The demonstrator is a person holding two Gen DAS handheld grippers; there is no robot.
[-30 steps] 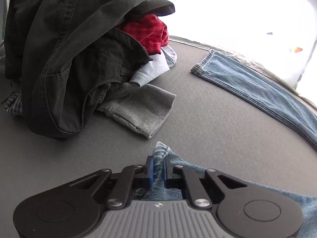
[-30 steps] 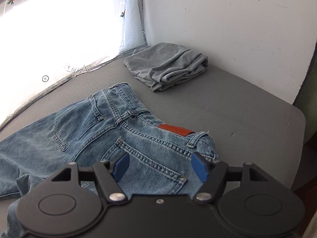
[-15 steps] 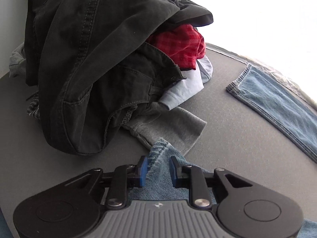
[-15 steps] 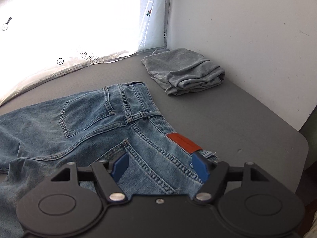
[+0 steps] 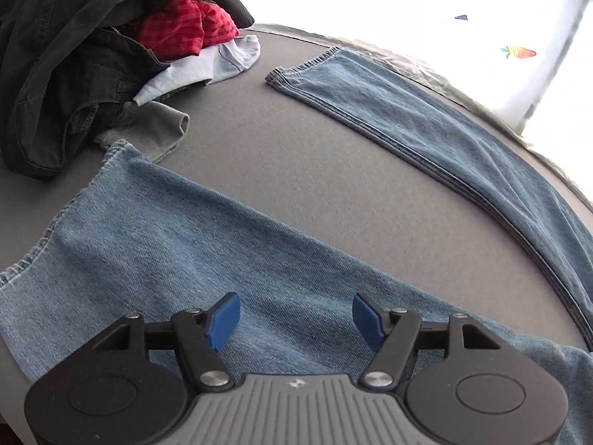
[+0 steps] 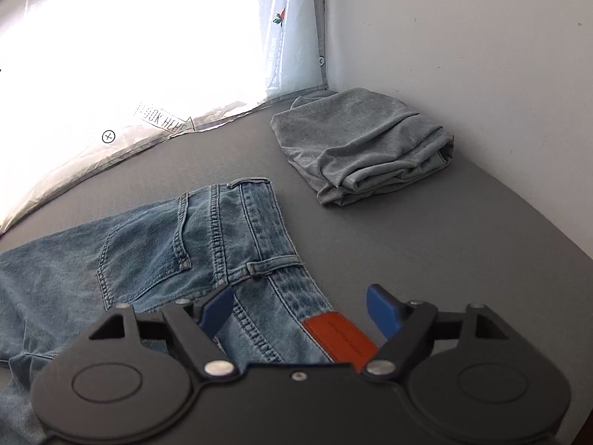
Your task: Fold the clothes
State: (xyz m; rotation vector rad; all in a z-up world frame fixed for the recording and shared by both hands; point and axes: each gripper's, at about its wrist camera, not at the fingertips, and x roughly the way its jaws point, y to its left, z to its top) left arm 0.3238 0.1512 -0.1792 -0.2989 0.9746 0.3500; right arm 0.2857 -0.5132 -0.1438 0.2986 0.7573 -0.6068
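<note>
1. Upper left of the left wrist view: a heap of unfolded clothes (image 5: 92, 55) waits on the worktop (image 5: 296, 155).
2. Centre: jeans (image 5: 185, 244) lie flat, legs apart, ready for folding.
3. Left tool (image 5: 296, 320) and right tool (image 6: 300, 311) hover spread wide, gripping nothing.
4. Upper right of the right wrist view: a folded grey garment (image 6: 363, 144) is set aside.

This looks like a room in a home where someone sorts laundry. A big gray table (image 6: 426, 244) stands in a corner, against a plain white wall (image 6: 463, 37) and a bright window with a thin curtain (image 6: 292, 37) that has little carrots on it. Blue jeans (image 5: 185, 244) lie flat on the table, and a pile of clothes (image 5: 92, 48) sits at its far left.
</note>
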